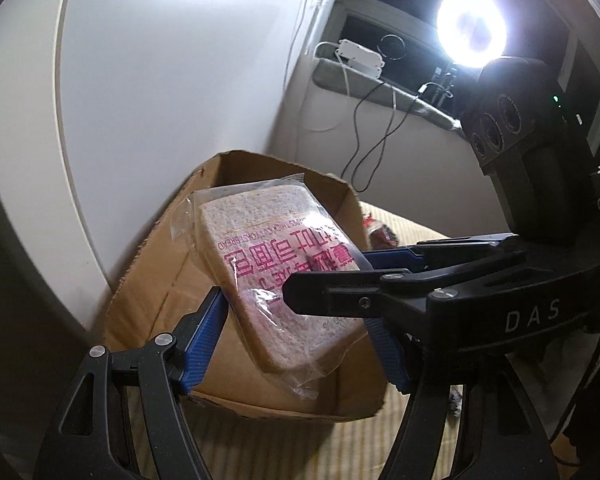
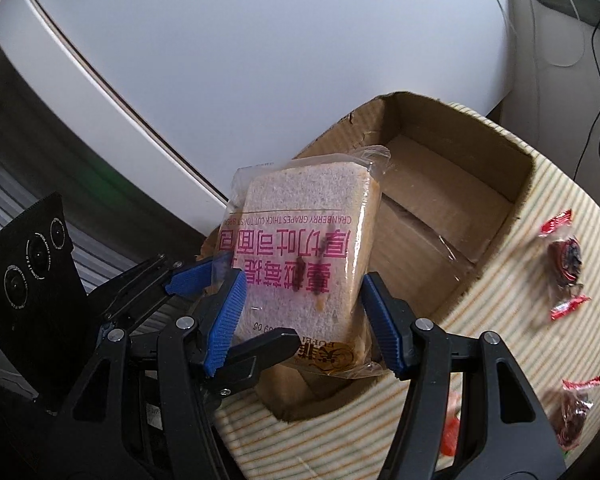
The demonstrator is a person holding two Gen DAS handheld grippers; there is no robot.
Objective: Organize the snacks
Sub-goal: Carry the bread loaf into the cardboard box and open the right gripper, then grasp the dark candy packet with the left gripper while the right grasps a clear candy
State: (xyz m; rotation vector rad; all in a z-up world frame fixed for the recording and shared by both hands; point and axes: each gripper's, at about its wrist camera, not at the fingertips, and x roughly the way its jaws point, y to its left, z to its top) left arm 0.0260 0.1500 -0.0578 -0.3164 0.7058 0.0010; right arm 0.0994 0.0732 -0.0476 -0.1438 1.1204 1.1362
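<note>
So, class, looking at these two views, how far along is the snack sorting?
Done: nothing visibly; the cardboard box shows only bare floor. In hand: the left gripper and right gripper both clamp the bread packet, tilted above the box's near edge. Left: lower it in, then gather the wrapped candies lying on the striped cloth.

A ring light [image 1: 471, 29] blazes at upper right of the left wrist view, blowing out detail; foreground dim. Fisheye bending darkens both frames' edges. Right-side candies [image 2: 565, 264] look perhaps motion-blurred.
</note>
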